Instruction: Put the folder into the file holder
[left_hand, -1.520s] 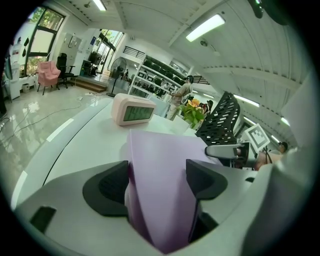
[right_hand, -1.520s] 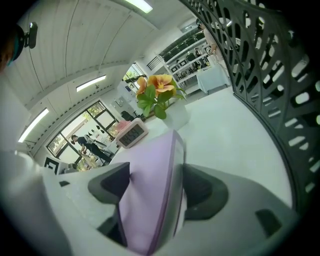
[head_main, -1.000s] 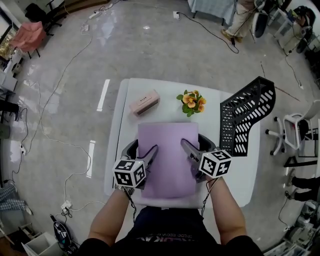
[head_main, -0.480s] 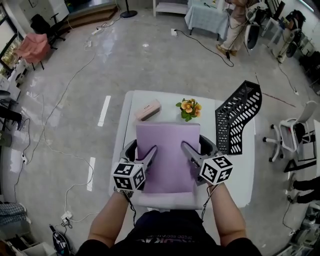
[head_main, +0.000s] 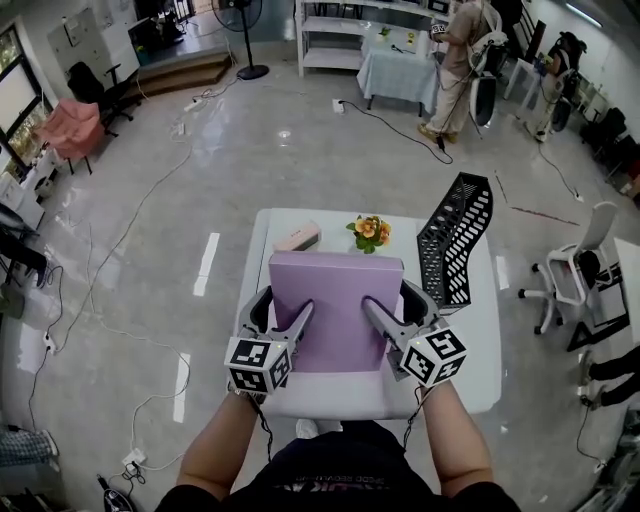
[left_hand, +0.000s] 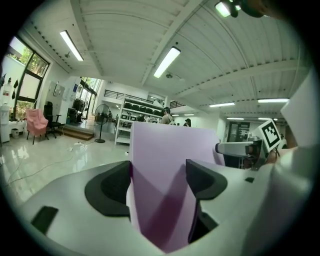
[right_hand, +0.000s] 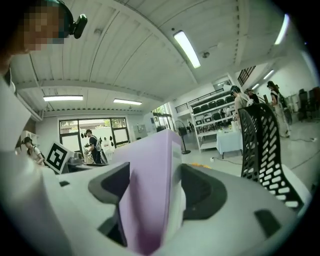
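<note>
I hold a lilac folder (head_main: 335, 310) above the white table (head_main: 470, 370), tilted up towards me. My left gripper (head_main: 283, 318) is shut on its left edge and my right gripper (head_main: 389, 316) is shut on its right edge. The folder (left_hand: 167, 185) fills the gap between the jaws in the left gripper view, and the folder (right_hand: 147, 195) does the same in the right gripper view. The black mesh file holder (head_main: 455, 240) stands at the table's back right, also seen as the file holder (right_hand: 262, 150) in the right gripper view.
A pink box (head_main: 297, 237) and a small pot of orange flowers (head_main: 369, 232) sit at the table's far edge behind the folder. A white office chair (head_main: 585, 275) stands to the right. Cables run across the floor on the left.
Both grippers have lifted the folder off the table and tipped its far edge upward. The head view has swung up, showing more of the room.
</note>
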